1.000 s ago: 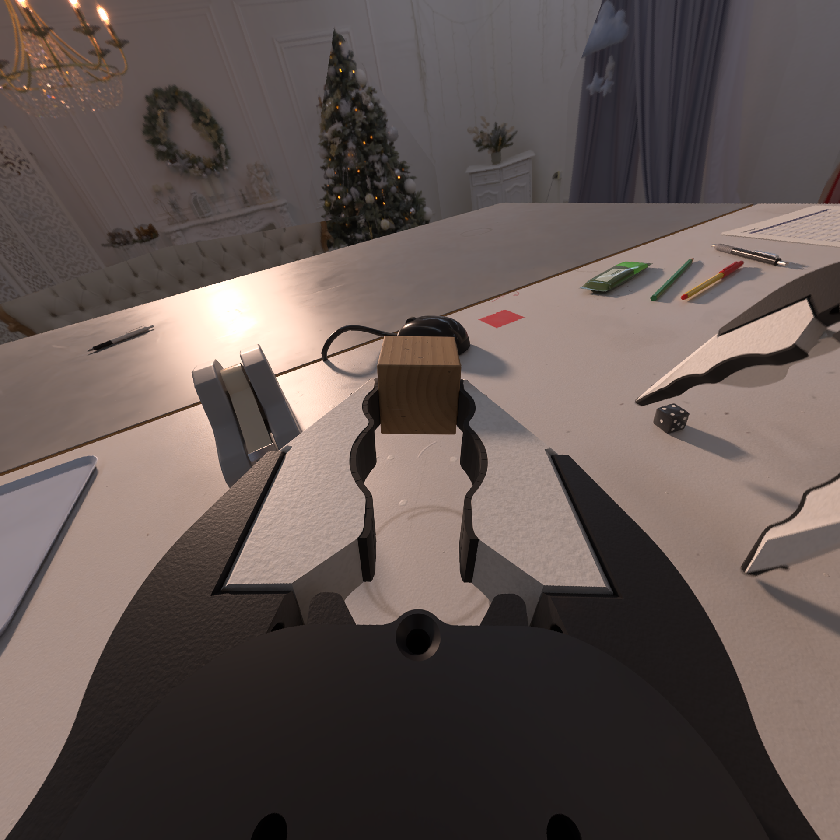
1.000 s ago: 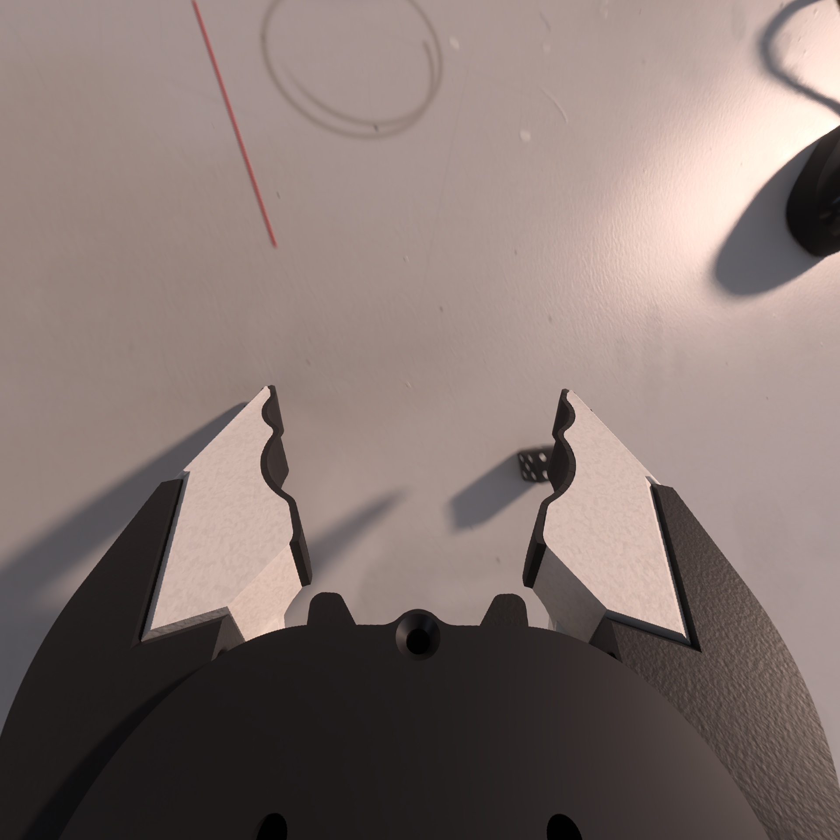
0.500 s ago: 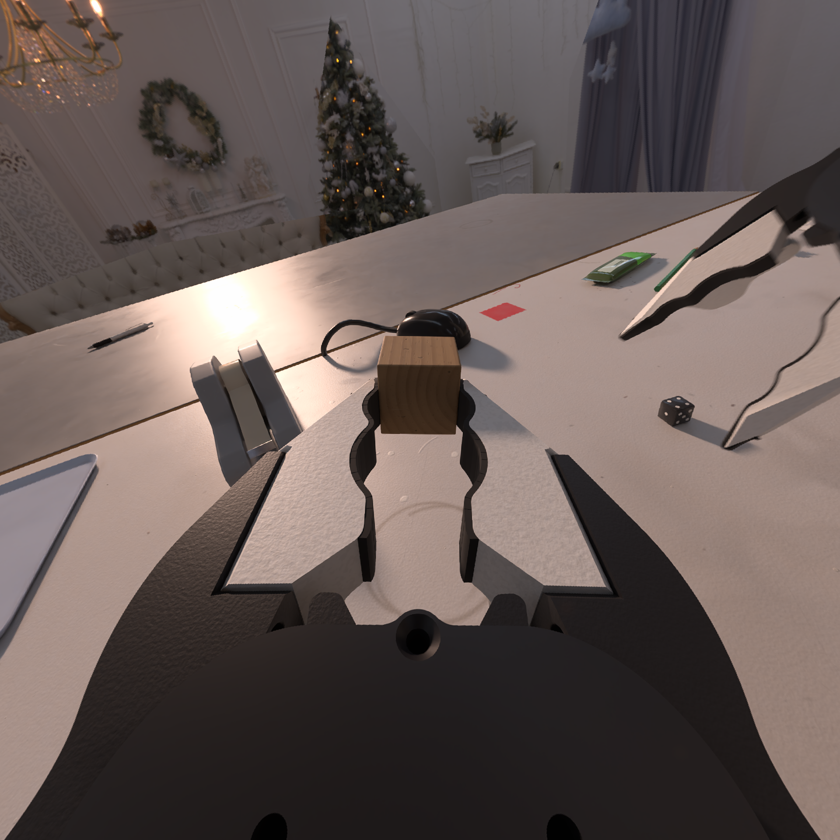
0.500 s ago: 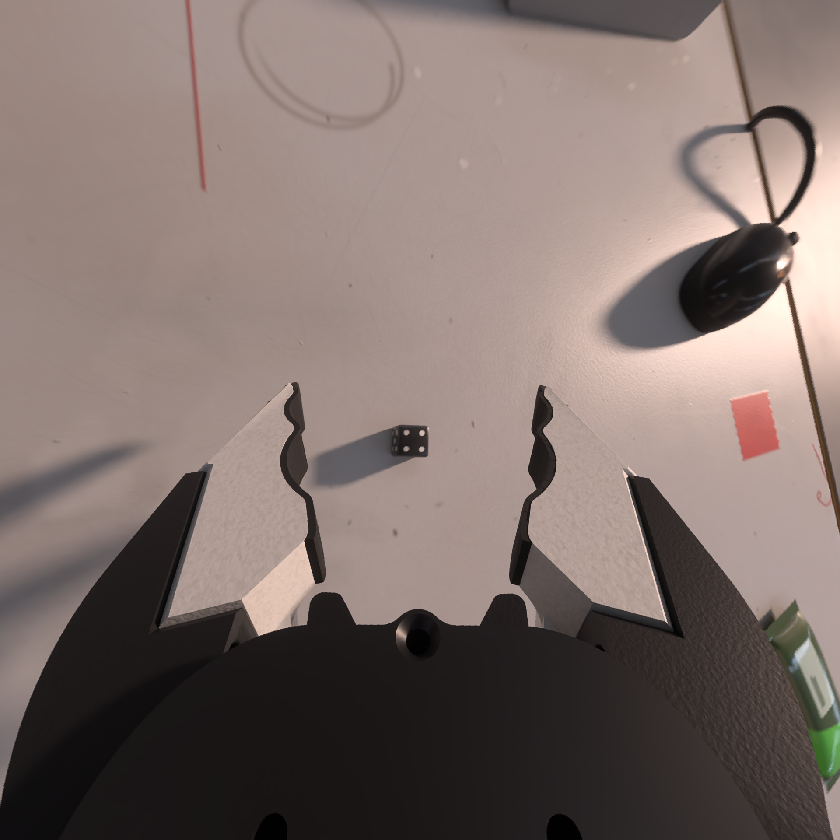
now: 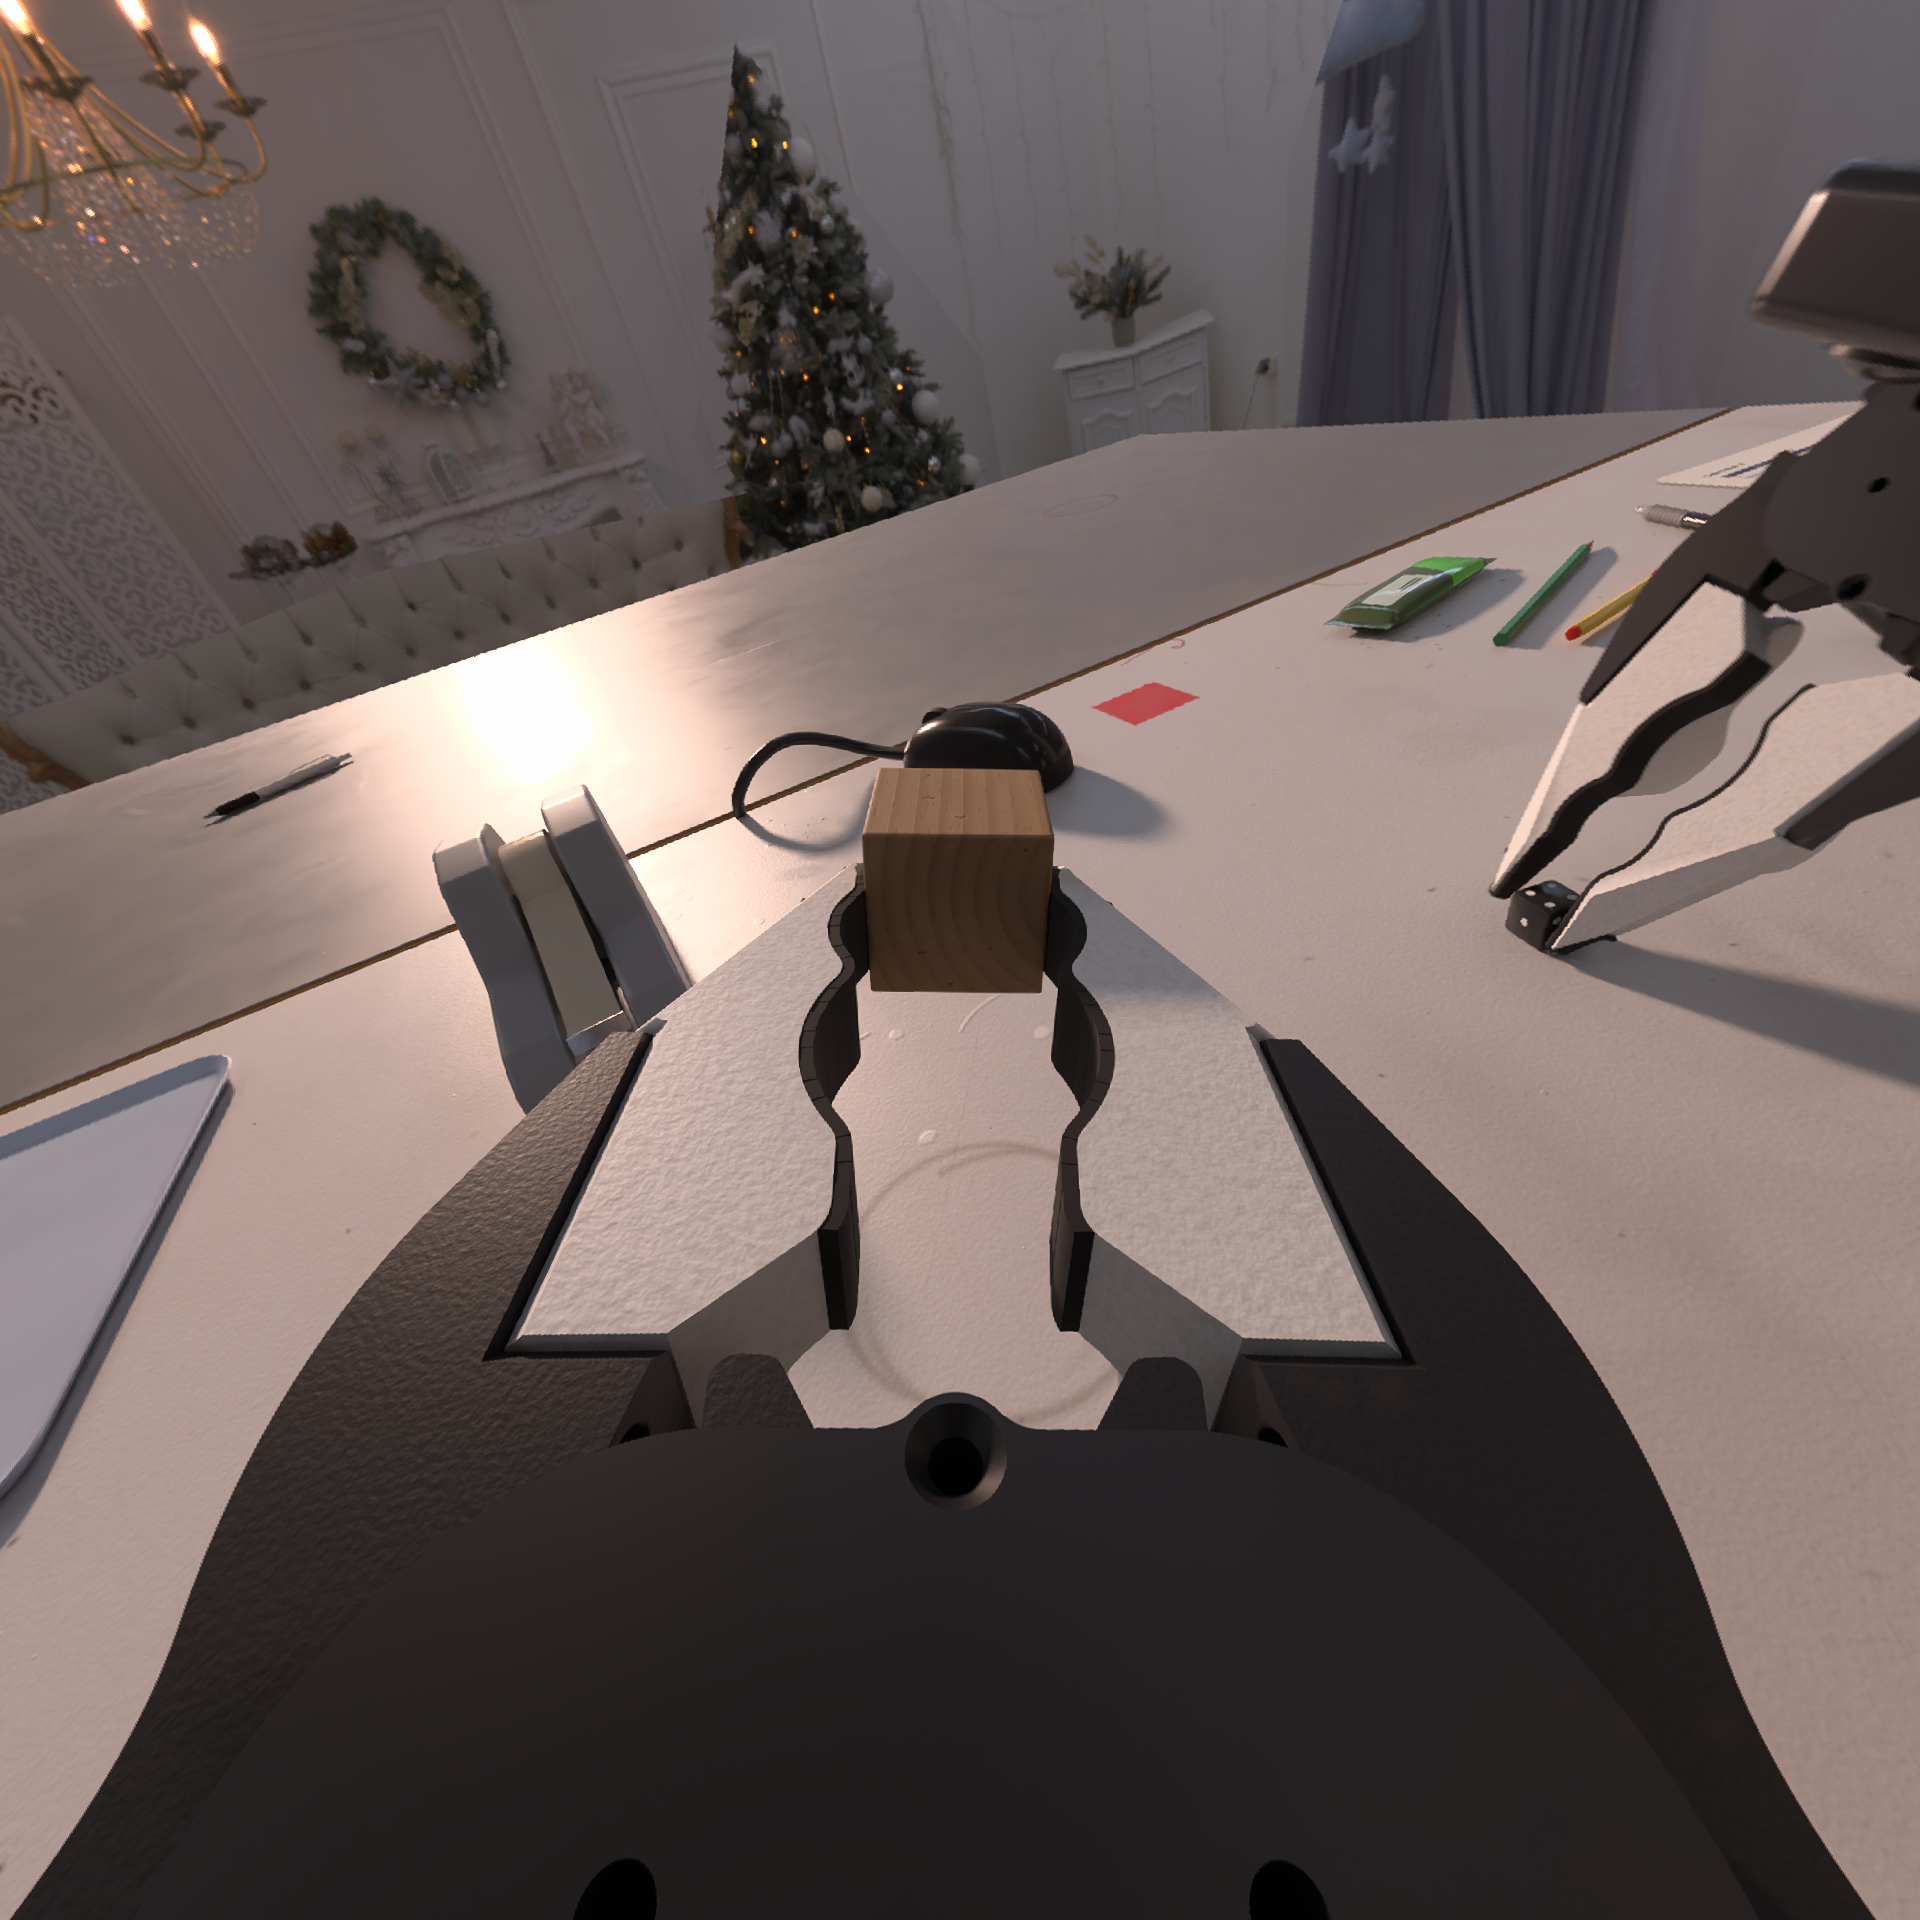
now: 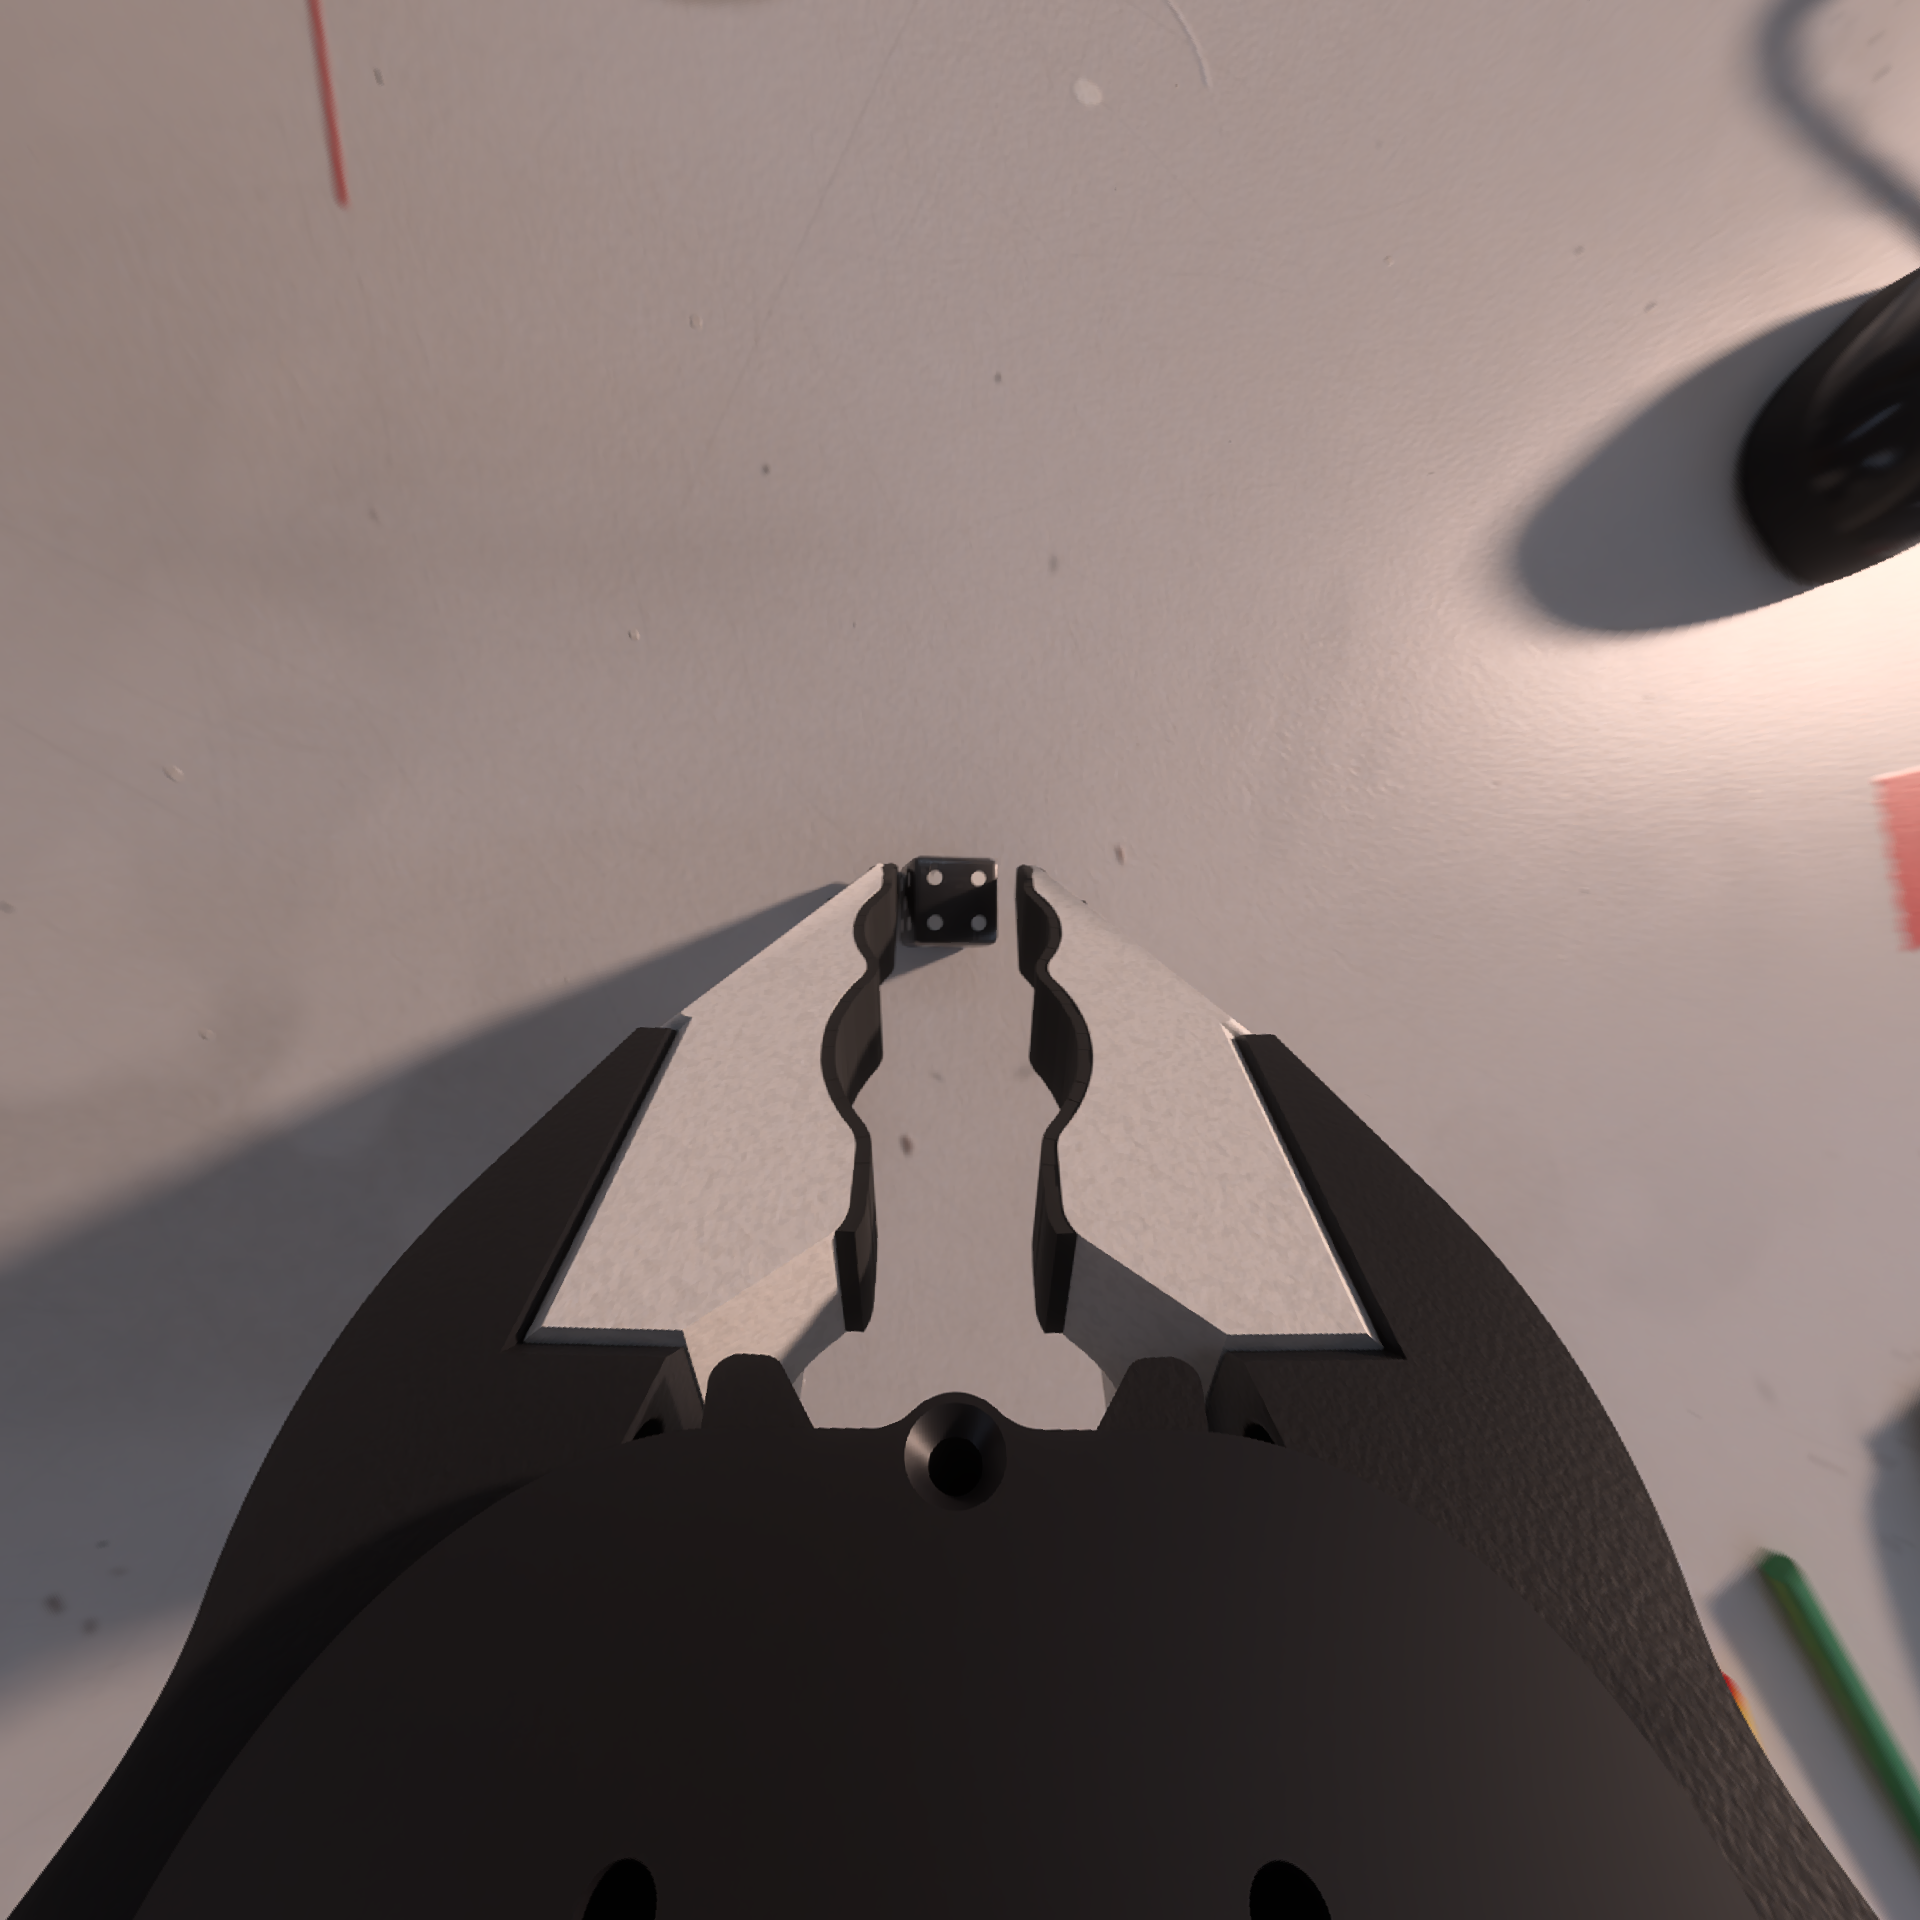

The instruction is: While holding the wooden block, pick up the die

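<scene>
My left gripper [image 5: 956,883] is shut on the wooden block [image 5: 956,894] and holds it at its fingertips above the white table [image 5: 1299,1039]. The small black die [image 6: 951,902] with white pips lies on the table between the fingertips of my right gripper [image 6: 954,883], which points down and has closed in on it. In the left wrist view the die [image 5: 1536,916] sits at the right, pinched at the tips of the right gripper [image 5: 1543,925].
A black corded mouse [image 5: 987,732] lies behind the block. A red patch [image 5: 1143,703], a green packet [image 5: 1408,592] and a green pencil [image 5: 1543,592] lie at the far right. A grey upright holder [image 5: 551,935] and a white tray [image 5: 83,1195] are at the left.
My right gripper has come down over the die and its jaws have closed from wide open onto it. My left gripper has kept the block still.
</scene>
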